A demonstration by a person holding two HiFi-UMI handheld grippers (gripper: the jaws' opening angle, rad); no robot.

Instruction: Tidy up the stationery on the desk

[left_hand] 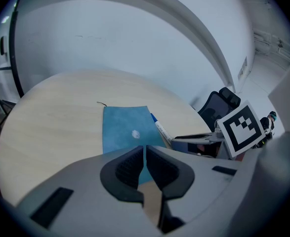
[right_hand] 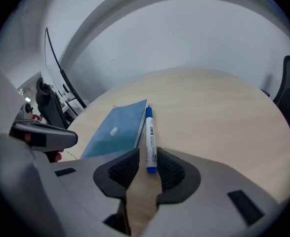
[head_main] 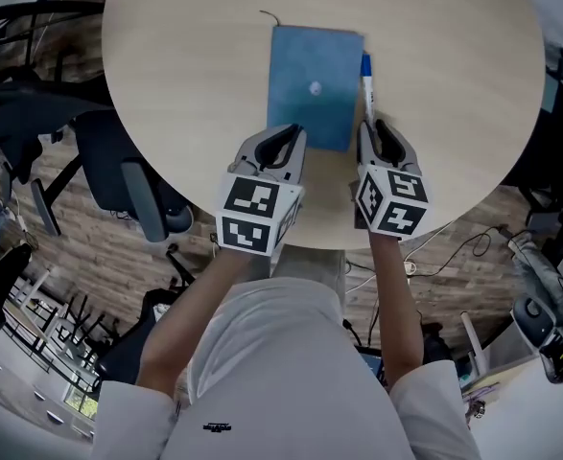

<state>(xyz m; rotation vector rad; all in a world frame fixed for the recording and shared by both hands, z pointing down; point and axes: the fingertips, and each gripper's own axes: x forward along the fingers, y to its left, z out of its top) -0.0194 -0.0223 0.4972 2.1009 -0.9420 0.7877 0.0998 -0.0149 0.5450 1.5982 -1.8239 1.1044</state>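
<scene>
**Colleague:** Where had you got to with the desk?

**Me:** At the pick-up of the marker pen (right_hand: 149,137), I'd judge. It lay on the round table (head_main: 185,65), just beside the right edge of the blue notebook (head_main: 310,84) and parallel to it, with one blue end towards me.

**Colleague:** And your right gripper?

**Me:** My right gripper (right_hand: 147,158) pointed down at the table with its jaws apart. The near end of the pen sat between the pads. I saw a gap on the notebook side, so the pen wasn't pinched.

**Colleague:** The left one?

**Me:** My left gripper (left_hand: 145,152) had its jaws together, with the tips at the notebook's near edge, towards its left corner. Whether it pressed on the cover I couldn't tell.

**Colleague:** So what did the next move call for?

**Me:** Closing the right jaws squarely across the barrel, I reckoned, without nudging it into the notebook, since a round pen would likely roll. Then lifting it clear. No pen holder or tray showed on the table, so I couldn't say where it should go.
</scene>
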